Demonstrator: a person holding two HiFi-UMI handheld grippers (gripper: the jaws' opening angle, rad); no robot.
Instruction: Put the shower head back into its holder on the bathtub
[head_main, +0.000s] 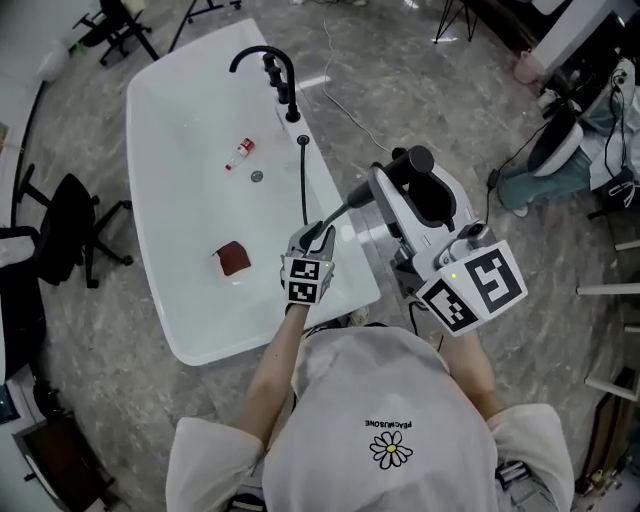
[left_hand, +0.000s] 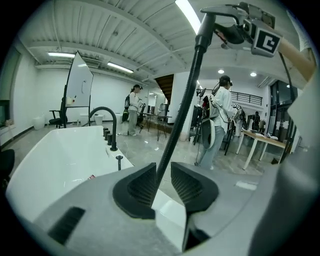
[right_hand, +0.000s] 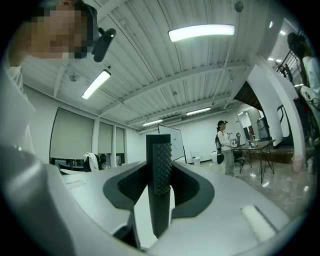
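Observation:
A white bathtub (head_main: 160, 300) carries a black faucet (head_main: 270, 65) and a small black holder (head_main: 303, 141) on its right rim. The black hose (head_main: 304, 190) runs from the holder to my left gripper (head_main: 318, 236), which hangs over the rim. In the left gripper view the jaws (left_hand: 162, 172) are closed round the hose (left_hand: 182, 115). It climbs to the shower head (left_hand: 227, 31), held high by my right gripper (left_hand: 247, 25). My right gripper (right_hand: 161, 167) is shut on the head's knurled black handle (right_hand: 161, 160). The holder (left_hand: 119, 159) stands empty.
Inside the tub lie a dark red block (head_main: 233, 258), a small red-capped bottle (head_main: 240, 152) and the drain (head_main: 257, 176). Black office chairs (head_main: 70, 235) stand left of the tub. A cable (head_main: 350, 110) trails on the floor. People (left_hand: 220, 115) and tables stand farther off.

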